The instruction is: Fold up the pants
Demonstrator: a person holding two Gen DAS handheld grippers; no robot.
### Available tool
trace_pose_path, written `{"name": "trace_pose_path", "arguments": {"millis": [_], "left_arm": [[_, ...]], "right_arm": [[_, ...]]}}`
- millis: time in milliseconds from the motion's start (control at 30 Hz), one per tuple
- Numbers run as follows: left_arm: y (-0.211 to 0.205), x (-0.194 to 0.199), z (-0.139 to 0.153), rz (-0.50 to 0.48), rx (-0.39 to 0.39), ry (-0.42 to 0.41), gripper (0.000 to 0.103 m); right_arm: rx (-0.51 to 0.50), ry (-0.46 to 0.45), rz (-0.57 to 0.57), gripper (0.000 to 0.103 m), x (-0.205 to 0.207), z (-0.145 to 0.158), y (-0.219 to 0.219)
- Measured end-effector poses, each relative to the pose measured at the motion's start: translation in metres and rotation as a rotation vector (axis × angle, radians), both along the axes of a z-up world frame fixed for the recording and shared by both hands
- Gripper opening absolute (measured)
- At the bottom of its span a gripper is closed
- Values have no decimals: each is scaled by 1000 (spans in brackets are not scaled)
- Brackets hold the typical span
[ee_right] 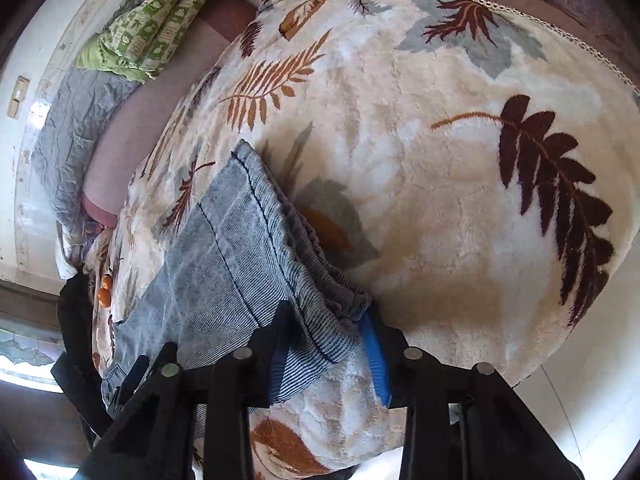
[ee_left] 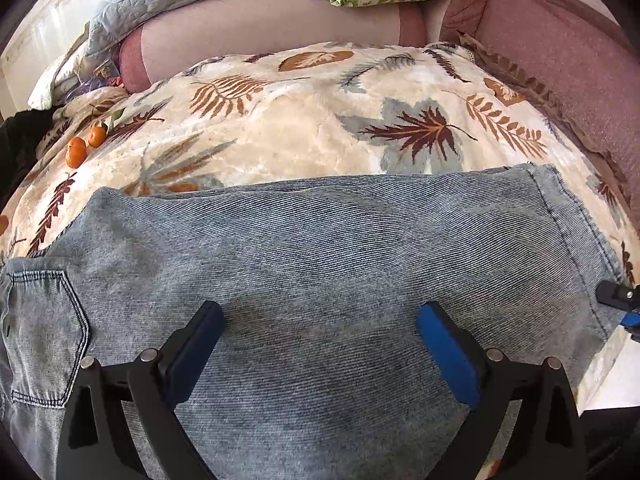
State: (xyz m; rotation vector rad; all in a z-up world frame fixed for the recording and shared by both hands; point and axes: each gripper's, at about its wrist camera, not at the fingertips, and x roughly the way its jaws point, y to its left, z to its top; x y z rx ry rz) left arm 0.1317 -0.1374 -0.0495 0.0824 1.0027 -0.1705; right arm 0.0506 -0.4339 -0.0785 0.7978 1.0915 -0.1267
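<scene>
Left gripper (ee_left: 320, 320), seen from its own wrist camera, hangs with jaws spread wide above the jeans (ee_left: 320, 264), nothing between the blue pads. These pants are light, acid-washed blue denim with fine diagonal ribbing. A back pocket (ee_left: 44, 332) with dark stitching lies at the left edge of the view, and a stitched leg hem (ee_left: 560, 216) runs down the right side. The garment's long axis lies across the view, from pocket end at left to hem at right. It lies flat on a cream plush blanket (ee_left: 300, 132) printed with brown, rust and grey leaves, directly beneath and ahead of the gripper. Two tangerines (ee_left: 84, 146) sit on the blanket at far left, well apart from the denim. The right gripper's tip (ee_left: 618, 296) shows at the hem end, at the picture's right edge.

Right gripper (ee_right: 324, 340), in the right wrist view, has its jaws drawn close around the corner of the jeans (ee_right: 224, 264) at the layered leg hem (ee_right: 332, 300); denim passes between the dark finger and the blue pad (ee_right: 376, 356), pinched there. From this grip the pants stretch away toward the lower left of the view. The blanket (ee_right: 440, 160) spreads to the right and beyond, with a green patterned quilt (ee_right: 152, 28) folded at upper left.
</scene>
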Motion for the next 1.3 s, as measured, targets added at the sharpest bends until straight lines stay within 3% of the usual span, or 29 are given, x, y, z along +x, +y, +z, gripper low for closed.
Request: {"name": "trace_pose_path", "arguments": {"millis": [67,167,200,267,333,567,800,900,933,1033,1200,1300], "left_arm": [[11,-12,14,12,-30,-46,98],[20,-28,25,8,20,-124,98],[21,-29,20,6,40,-114,98],[18,-20,-5,-20,83,-12,98],[20,-19,-13,-23,77,-52,102],[22,-15,-14,-23,70,-33,102],[21,-17,-13,-18,66,-36,102],[28,-14,-6,-18,15,-12,99],[36,-15,0,-6,-26,-7,93],[70,-22,29,64,-140,-64,90],[143,-43,72,205,-210,-178,90],[187,-55,83,289,-220,-207,90]], "right_arm": [[-5,0,4,32,-1,0,-1],[-39,6,17,32,1,2,3],[-50,6,23,32,2,3,5],[-66,-2,31,30,2,7,6],[-68,-21,33,26,3,12,8],[-148,-71,83,24,13,40,27],[-162,-57,86,24,13,36,28],[-190,-82,107,24,14,47,36],[-204,-102,123,24,16,54,42],[-257,-180,195,24,22,84,73],[-337,-339,422,24,27,129,172],[-352,-384,582,24,23,124,244]]}}
